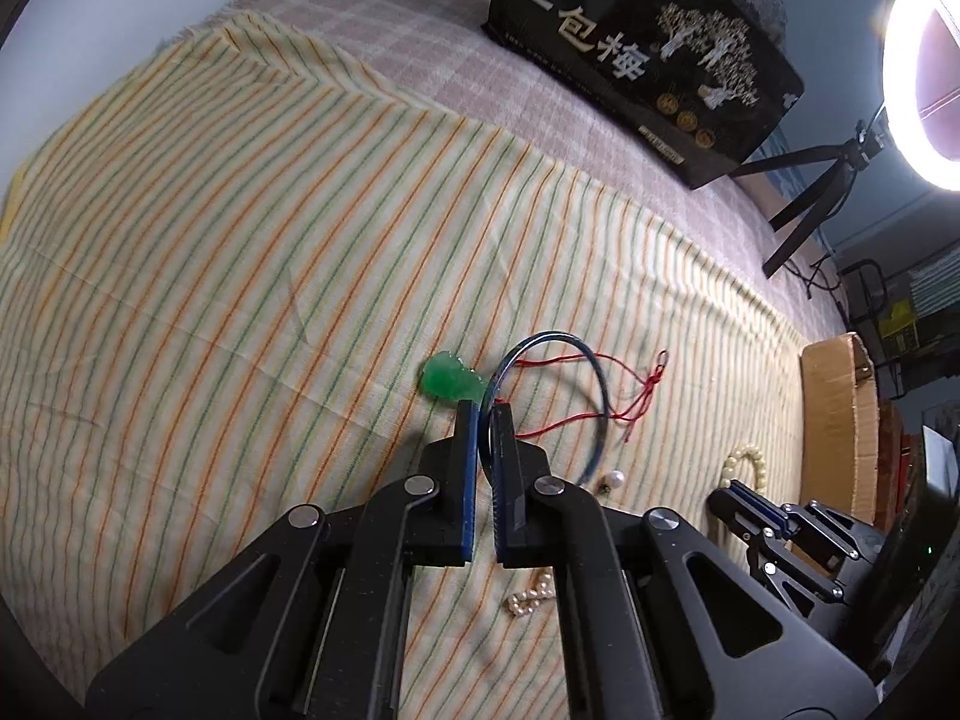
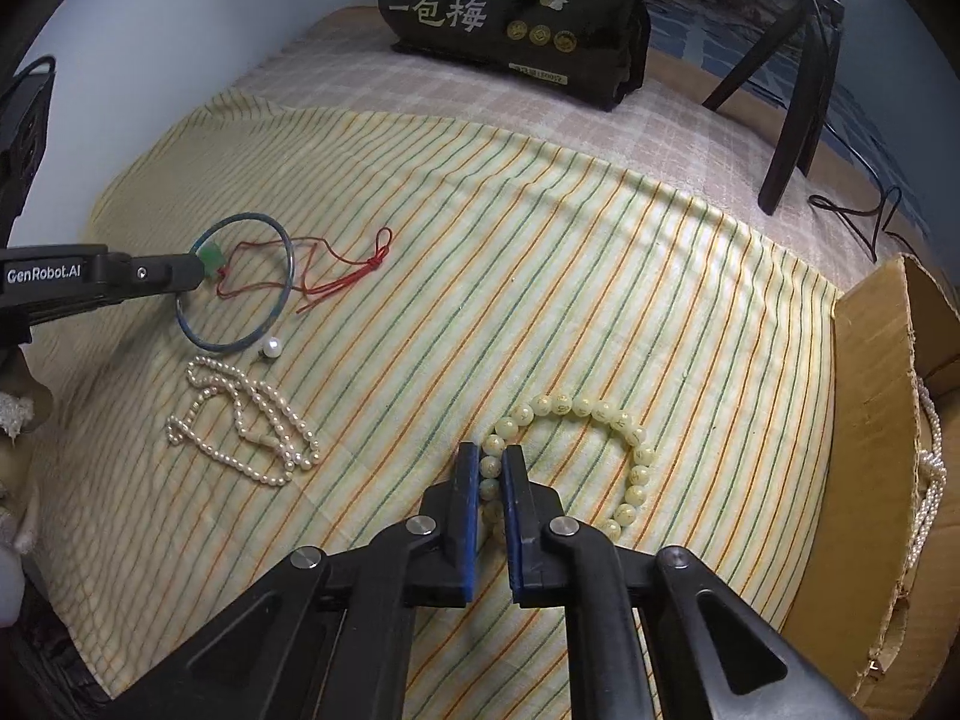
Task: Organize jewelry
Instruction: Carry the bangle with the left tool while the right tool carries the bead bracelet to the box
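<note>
The left gripper (image 1: 486, 414) is clamped on the blue bangle (image 1: 591, 360); the right gripper (image 2: 492, 459) is clamped on the bead bracelet (image 2: 624, 420). Lifting the bangle may drag the red cord (image 1: 636, 396) and its green pendant (image 1: 447, 378) (both cross it). The cardboard box (image 2: 882, 396) bounds the bracelet's far side; open cloth lies beyond the bangle.

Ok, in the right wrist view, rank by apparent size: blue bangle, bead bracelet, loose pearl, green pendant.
1. Bead bracelet and blue bangle: look alike; the bracelet is nearer the camera, so unsure.
2. Green pendant, partly hidden by the left claw.
3. Loose pearl.
</note>
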Action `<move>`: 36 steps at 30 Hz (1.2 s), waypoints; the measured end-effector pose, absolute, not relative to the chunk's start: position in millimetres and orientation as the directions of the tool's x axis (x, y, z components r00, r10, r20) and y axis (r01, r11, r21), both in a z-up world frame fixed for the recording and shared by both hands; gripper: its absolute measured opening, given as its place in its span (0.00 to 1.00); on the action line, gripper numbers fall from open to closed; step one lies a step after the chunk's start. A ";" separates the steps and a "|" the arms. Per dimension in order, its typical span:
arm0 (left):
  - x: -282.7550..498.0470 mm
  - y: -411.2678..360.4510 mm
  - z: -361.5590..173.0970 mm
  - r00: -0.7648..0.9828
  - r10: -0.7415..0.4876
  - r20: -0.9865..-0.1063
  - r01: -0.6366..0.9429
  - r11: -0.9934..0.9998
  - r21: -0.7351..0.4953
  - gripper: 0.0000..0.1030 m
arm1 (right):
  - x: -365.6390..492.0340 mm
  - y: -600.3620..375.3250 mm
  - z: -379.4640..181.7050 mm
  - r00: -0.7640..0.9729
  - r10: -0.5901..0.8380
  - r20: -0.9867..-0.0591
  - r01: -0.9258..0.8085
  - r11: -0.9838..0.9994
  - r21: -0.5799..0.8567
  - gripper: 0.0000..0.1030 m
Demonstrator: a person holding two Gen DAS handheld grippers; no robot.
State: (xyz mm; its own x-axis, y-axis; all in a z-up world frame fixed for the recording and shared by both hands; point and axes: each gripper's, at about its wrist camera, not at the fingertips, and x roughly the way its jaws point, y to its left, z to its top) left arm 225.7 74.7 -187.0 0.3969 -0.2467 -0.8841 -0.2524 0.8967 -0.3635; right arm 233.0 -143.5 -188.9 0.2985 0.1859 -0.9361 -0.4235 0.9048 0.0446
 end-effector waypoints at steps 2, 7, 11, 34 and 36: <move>223.9 75.9 -181.6 0.406 -0.250 -0.879 -0.249 0.895 -0.370 0.01 | 233.9 -150.8 -184.3 0.291 0.223 -0.930 -0.403 0.910 0.092 0.05; 219.6 73.3 -168.7 0.431 -0.254 -0.866 -0.234 0.895 -0.379 0.01 | 238.6 -171.2 -165.6 0.298 0.324 -0.898 -0.342 0.914 0.216 0.05; 215.4 69.6 -155.7 0.455 -0.258 -0.852 -0.215 0.897 -0.387 0.01 | 237.4 -180.6 -153.0 0.320 0.345 -0.882 -0.321 0.916 0.242 0.05; 181.2 31.8 -85.6 0.538 -0.313 -0.782 -0.081 0.905 -0.418 0.01 | 204.9 -199.0 -81.2 0.456 0.356 -0.816 -0.326 0.920 0.219 0.05; 178.9 24.4 -80.6 0.541 -0.318 -0.778 -0.063 0.908 -0.414 0.01 | 201.8 -207.2 -77.2 0.469 0.348 -0.812 -0.316 0.924 0.214 0.05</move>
State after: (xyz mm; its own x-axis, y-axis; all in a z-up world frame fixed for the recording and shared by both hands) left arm 178.9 24.4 -80.6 0.5413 -0.3180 -0.7784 -0.0627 0.9079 -0.4145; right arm 201.8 -207.2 -77.2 0.4694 0.3479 -0.8115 -0.3157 0.9245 0.2137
